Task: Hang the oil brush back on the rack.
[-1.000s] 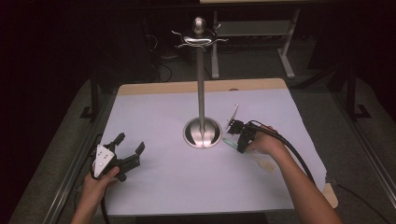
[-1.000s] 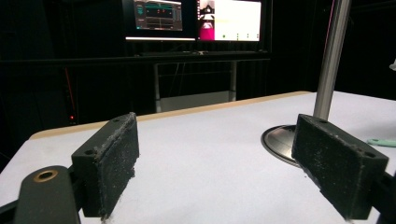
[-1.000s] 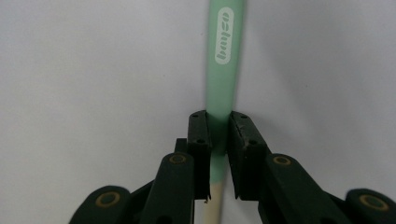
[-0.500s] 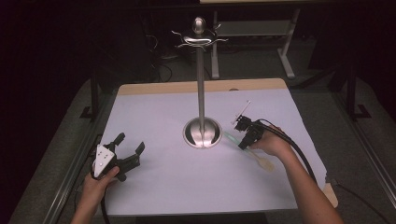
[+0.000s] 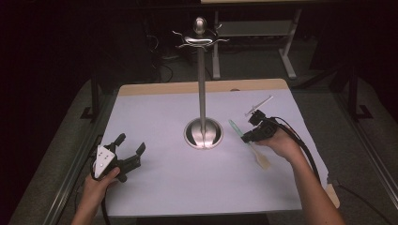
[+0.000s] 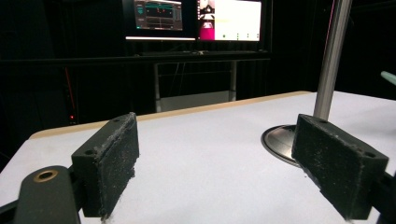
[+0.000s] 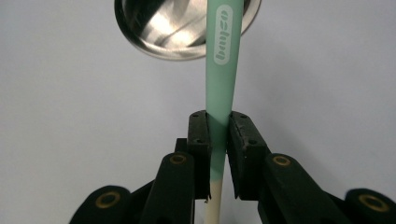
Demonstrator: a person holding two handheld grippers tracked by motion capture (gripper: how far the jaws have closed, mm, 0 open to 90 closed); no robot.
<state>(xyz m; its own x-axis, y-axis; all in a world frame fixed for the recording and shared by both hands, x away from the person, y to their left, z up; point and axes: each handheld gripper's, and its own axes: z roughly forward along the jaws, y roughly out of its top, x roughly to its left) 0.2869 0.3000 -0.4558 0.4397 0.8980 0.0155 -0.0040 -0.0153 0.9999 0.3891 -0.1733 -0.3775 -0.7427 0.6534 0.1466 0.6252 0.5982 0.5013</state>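
Right gripper clamped on spatula, left gripper idle and spread

Right gripper (image 5: 248, 136) sits right of the stand's base (image 5: 203, 133), on the right half of the bench (image 5: 159, 187). Its jaws are clenched on a spatula (image 5: 256, 152) with a mint-green handle and a cream blade. In the right gripper view the right gripper (image 7: 218, 140) pinches the spatula (image 7: 223, 70) on the lower green part, just above where green meets cream; both pads touch the handle. The green handle runs up and away from the jaws, its far end overlapping the shiny round base (image 7: 177, 28); white lettering on the handle. In the high view the cream blade end pokes out below the hand toward the near edge, the green tip points toward the base. Spatula looks lifted off the white sheet, but contact at the blade end cannot be told.

Left gripper (image 5: 129, 152) rests low at the near left of the bench, held by the left hand (image 5: 101, 180). Jaws released, wide apart, nothing between them; left gripper view shows the left gripper (image 6: 215, 158) with bare white sheet between the pads, and the metal pole (image 6: 332, 56) rising behind the right pad.

Pole carries hooks at the top (image 5: 201, 40)
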